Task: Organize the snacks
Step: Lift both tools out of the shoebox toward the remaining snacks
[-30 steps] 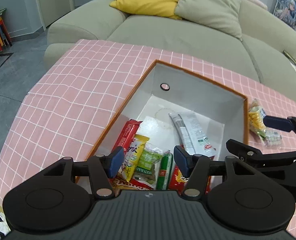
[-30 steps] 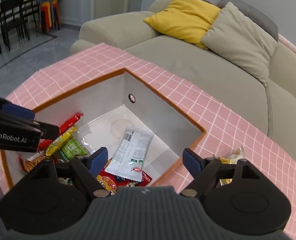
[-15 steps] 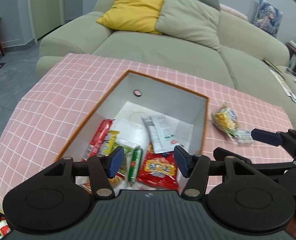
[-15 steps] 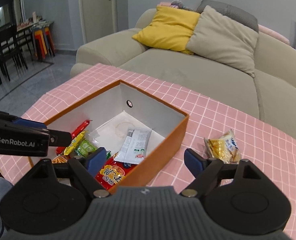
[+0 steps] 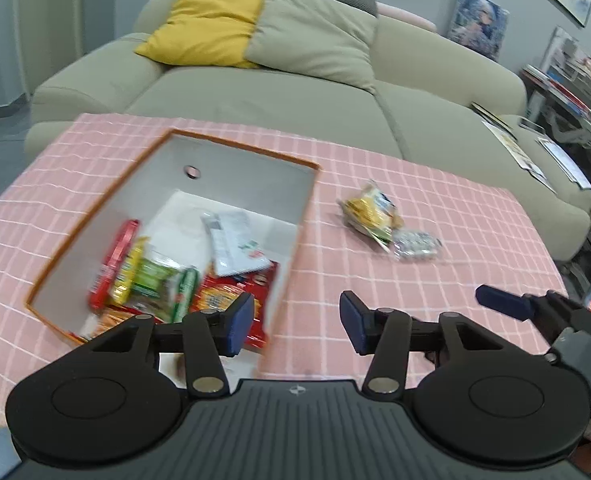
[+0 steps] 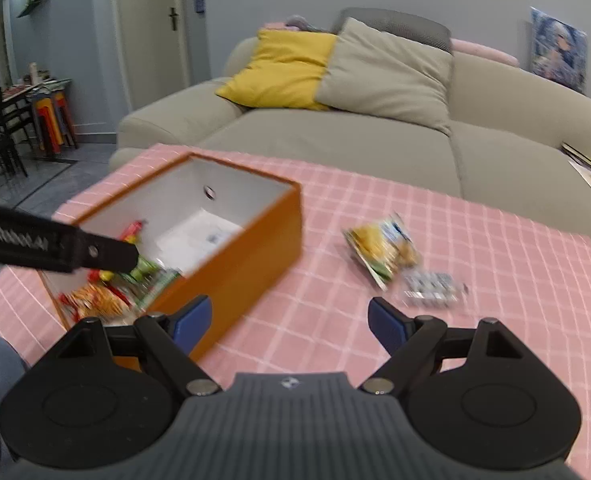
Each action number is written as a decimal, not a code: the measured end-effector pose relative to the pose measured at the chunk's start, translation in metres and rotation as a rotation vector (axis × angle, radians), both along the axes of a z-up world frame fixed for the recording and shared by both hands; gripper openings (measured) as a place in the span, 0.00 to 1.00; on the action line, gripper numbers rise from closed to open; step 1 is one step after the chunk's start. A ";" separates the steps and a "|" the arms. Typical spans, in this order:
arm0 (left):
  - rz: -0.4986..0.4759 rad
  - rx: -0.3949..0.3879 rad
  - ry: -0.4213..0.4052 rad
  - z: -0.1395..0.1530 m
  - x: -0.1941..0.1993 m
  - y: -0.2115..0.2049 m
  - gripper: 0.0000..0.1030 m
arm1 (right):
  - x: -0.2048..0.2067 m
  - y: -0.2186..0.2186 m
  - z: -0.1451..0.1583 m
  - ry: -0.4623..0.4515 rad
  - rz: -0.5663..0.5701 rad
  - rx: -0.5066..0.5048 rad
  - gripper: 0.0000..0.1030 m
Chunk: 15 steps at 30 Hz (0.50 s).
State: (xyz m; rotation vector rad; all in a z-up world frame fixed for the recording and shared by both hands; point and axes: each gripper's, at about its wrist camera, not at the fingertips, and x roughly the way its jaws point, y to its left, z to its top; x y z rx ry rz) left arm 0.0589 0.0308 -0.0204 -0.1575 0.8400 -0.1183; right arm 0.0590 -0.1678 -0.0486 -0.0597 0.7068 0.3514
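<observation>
Snacks are piled in the orange box on the pink checked cloth, but two remain outside: a yellow packet just right of the box, and a clear one touching it on the far side from the box. Both grippers have swung away from the box toward them. The left gripper has just been narrowing, nothing between its jaws; the right gripper is spread wide and empty. Looks like the strays are next.
</observation>
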 end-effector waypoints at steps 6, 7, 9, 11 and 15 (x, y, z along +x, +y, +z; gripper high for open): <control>-0.067 -0.024 0.019 -0.012 0.005 -0.032 0.51 | -0.009 -0.030 -0.027 0.001 -0.073 -0.052 0.80; -0.078 -0.027 0.020 -0.014 0.005 -0.039 0.50 | -0.009 -0.034 -0.031 -0.001 -0.082 -0.059 0.80; -0.104 -0.035 0.024 -0.019 0.008 -0.049 0.49 | -0.009 -0.043 -0.039 0.006 -0.095 -0.066 0.80; -0.130 -0.044 0.033 -0.026 0.012 -0.060 0.49 | -0.007 -0.050 -0.045 0.013 -0.096 -0.063 0.80; -0.161 -0.036 0.045 -0.038 0.018 -0.079 0.49 | -0.003 -0.064 -0.056 0.013 -0.111 -0.075 0.80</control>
